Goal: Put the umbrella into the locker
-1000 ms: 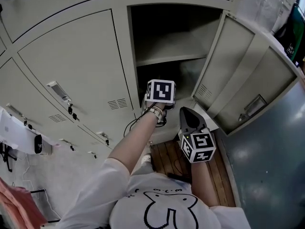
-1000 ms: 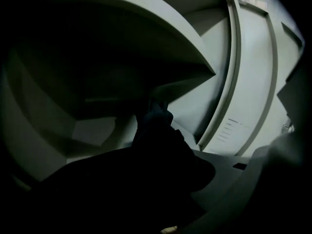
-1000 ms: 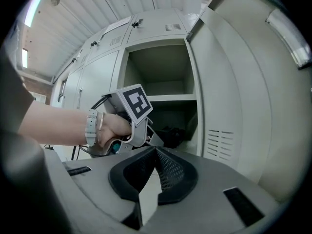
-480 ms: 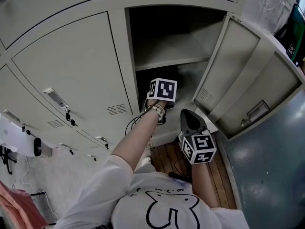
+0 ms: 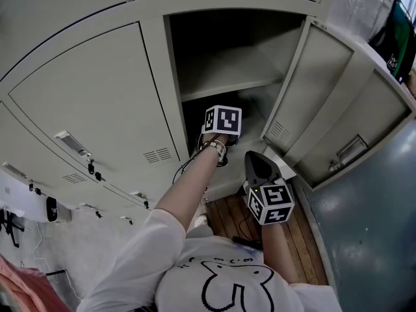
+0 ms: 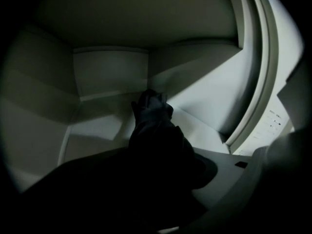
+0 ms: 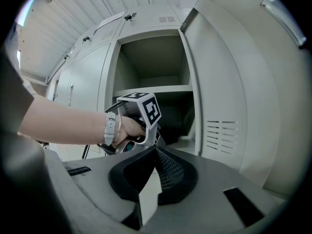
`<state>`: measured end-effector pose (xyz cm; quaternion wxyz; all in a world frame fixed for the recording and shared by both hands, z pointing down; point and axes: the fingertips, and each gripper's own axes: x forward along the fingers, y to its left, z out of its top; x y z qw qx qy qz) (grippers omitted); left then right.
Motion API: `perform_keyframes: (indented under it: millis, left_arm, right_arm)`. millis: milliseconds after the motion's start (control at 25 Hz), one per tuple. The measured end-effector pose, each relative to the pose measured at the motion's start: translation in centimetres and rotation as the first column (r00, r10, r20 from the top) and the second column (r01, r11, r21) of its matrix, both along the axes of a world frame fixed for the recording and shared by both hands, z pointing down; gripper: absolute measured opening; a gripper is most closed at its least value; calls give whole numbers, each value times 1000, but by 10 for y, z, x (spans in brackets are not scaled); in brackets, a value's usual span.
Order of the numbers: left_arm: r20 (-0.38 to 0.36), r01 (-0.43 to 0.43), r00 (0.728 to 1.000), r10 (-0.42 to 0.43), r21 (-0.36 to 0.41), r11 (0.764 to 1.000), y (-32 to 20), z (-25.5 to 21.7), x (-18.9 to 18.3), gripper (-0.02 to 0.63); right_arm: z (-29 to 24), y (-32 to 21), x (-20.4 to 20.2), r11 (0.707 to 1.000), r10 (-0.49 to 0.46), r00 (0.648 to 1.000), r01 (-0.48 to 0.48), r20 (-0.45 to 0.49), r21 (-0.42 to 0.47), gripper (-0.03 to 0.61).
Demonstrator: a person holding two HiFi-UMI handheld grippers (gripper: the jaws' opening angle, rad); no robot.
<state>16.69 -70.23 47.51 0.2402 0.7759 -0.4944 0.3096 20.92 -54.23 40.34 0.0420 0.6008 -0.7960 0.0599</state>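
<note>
The grey locker (image 5: 231, 77) stands open, split by a shelf. My left gripper (image 5: 221, 122) reaches into its lower compartment, pointing down. In the left gripper view the folded black umbrella (image 6: 152, 126) runs forward from between the jaws onto the compartment floor (image 6: 97, 128), its tip near the back wall. The jaws are opening, but everything around them is black, so the pads cannot be made out. From the right gripper view, the left gripper (image 7: 146, 121) and a dark shape beside it sit inside the locker. My right gripper (image 5: 260, 164) waits outside, its pads (image 7: 165, 167) together on nothing.
The locker door (image 5: 325, 96) swings out to the right, close to my right gripper. Closed locker doors (image 5: 91, 103) with handles fill the left. A wooden floor (image 5: 227, 216) lies below, and a blue-grey surface (image 5: 370, 220) is at the right.
The left gripper has moved a little lower and deeper into the lower compartment. The right gripper has stayed where it was.
</note>
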Motion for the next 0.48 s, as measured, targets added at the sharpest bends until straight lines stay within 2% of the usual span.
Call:
perform_keyframes:
  millis: [240, 320, 360, 400, 480]
  left_arm:
    - [28, -31, 999, 32, -26, 999, -6, 3, 2, 290]
    - [42, -42, 998, 41, 2, 999, -8, 1, 2, 303]
    - [51, -45, 998, 44, 24, 999, -9, 0, 1, 359]
    - [58, -47, 997, 44, 46, 998, -10, -3, 0, 379]
    - [62, -53, 997, 48, 82, 995, -10, -7, 1, 389]
  right_arm:
    - [3, 1, -3, 1000, -1, 1000, 1, 4, -15, 15]
    - [5, 2, -4, 1000, -2, 1000, 3, 7, -20, 15]
    - [5, 3, -5, 1000, -4, 1000, 4, 6, -22, 15]
    - [6, 4, -6, 1000, -6, 1000, 6, 4, -22, 15]
    - [6, 4, -6, 1000, -6, 1000, 6, 1, -23, 15]
